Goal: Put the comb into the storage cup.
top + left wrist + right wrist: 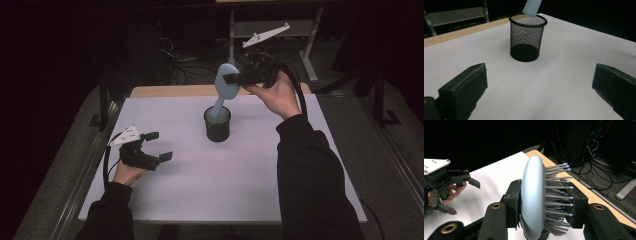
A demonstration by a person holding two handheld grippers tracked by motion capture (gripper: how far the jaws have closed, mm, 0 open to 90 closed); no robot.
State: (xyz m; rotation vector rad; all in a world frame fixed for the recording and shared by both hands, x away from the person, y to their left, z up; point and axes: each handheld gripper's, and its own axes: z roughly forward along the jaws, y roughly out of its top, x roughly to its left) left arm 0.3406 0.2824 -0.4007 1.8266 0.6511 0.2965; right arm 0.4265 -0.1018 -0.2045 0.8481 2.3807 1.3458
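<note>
A: How is the hairbrush (227, 80) held, and why there?

B: It is clamped by its oval head in the right tongs (231, 78), one jaw pressed on the smooth pale-blue back and the other set among the grey bristles (557, 195), as is seen in the right gripper view. The head is probably gripped so that the handle is left free to be guided into the black mesh cup (217, 124).

A: Which way is it pointed?

B: The long axis is tilted off vertical: the head is raised up and toward the far side, above and behind the cup, while the handle is slanted down with its end at or just inside the rim. How deep it has gone cannot be told. The bristles are turned toward the cabled floor beyond the far edge.

A: And the cup?

B: It is stood upright near the middle of the white worktop (260, 170), so the handle can be dropped in from above.

A: The other hand?

B: The left tongs (159, 145) are held open and empty, low over the worktop, well apart from the cup, presumably kept clear of the work.
</note>
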